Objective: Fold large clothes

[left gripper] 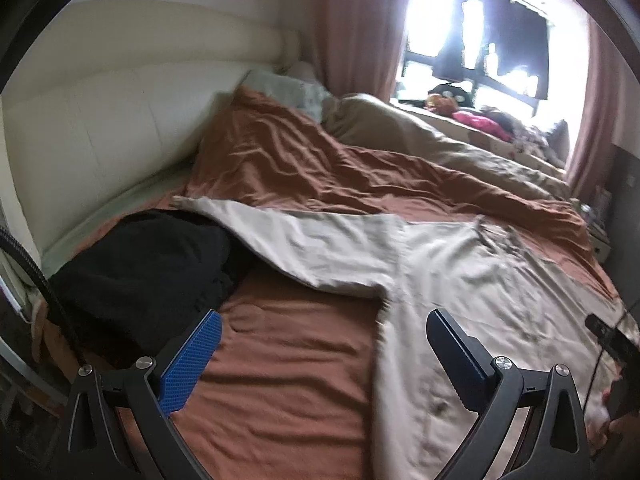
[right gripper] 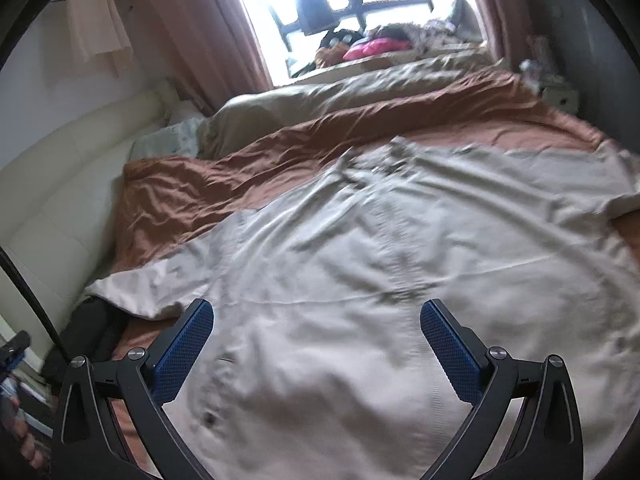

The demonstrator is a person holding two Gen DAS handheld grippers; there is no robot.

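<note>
Left wrist view: left tongs [left gripper: 324,332] and right tongs [right gripper: 316,320] are held wide above the beige shirt [left gripper: 480,280]; its sleeve [left gripper: 288,240], draped over black clothing [left gripper: 152,264], could be snagged.

- The left gripper [left gripper: 324,334] hovers above the beige shirt [left gripper: 480,280], over its left edge, jaws spread wide, blue pads [left gripper: 192,364] bare and gripping nothing.
- The right gripper [right gripper: 318,326] hangs over the shirt's middle, jaws equally wide apart, nothing between its pads [right gripper: 452,352].
</note>
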